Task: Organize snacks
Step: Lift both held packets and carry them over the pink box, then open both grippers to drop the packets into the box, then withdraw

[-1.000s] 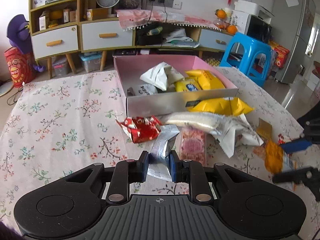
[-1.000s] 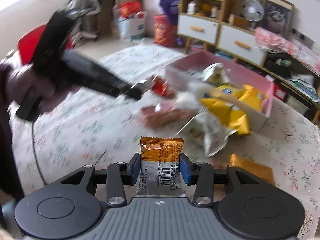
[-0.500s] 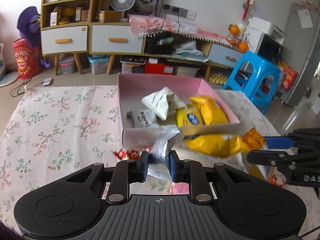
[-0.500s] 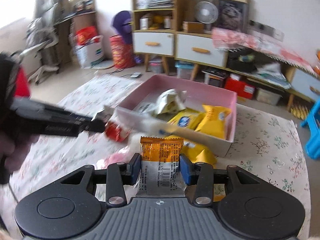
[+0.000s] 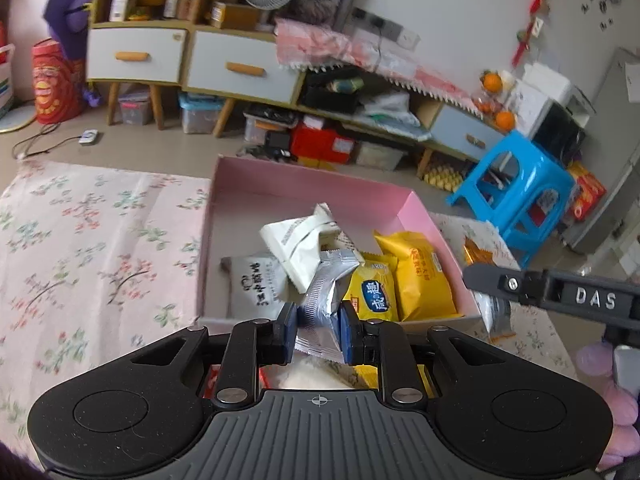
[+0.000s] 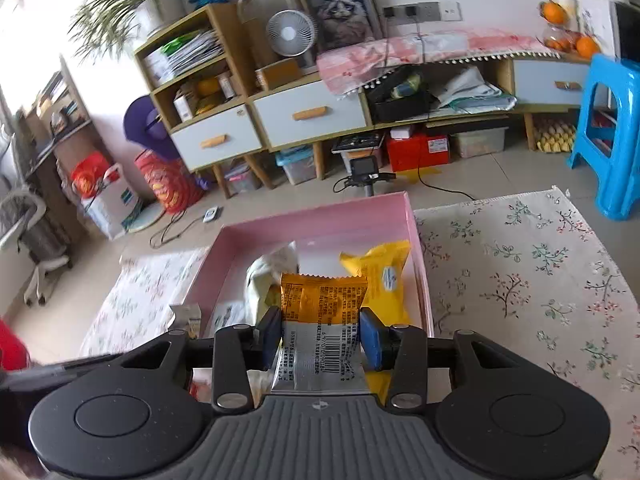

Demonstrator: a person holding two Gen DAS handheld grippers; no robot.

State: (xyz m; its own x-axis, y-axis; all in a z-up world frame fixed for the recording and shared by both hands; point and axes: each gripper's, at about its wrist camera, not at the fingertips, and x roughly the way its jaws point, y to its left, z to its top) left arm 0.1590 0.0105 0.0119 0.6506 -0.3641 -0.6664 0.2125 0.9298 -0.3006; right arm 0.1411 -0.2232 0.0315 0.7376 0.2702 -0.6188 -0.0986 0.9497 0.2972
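Now carrying step: both tongs bring snacks over the pink box (image 5: 248, 184), drop not yet made. Silver foil packet (image 5: 326, 292) crumpled, pinched in left tongs (image 5: 318, 330), hanging above the box's near wall. Orange-and-silver barcode packet (image 6: 322, 320) flat, clamped in right tongs (image 6: 320, 338), over the box's near end. Box sits at the far edge of the floral counter (image 6: 520, 280); inside are white wrappers (image 5: 296, 240) and yellow packs (image 5: 420, 276). Next: likely ease forward past the near wall, then release each over bare floor at the far end.
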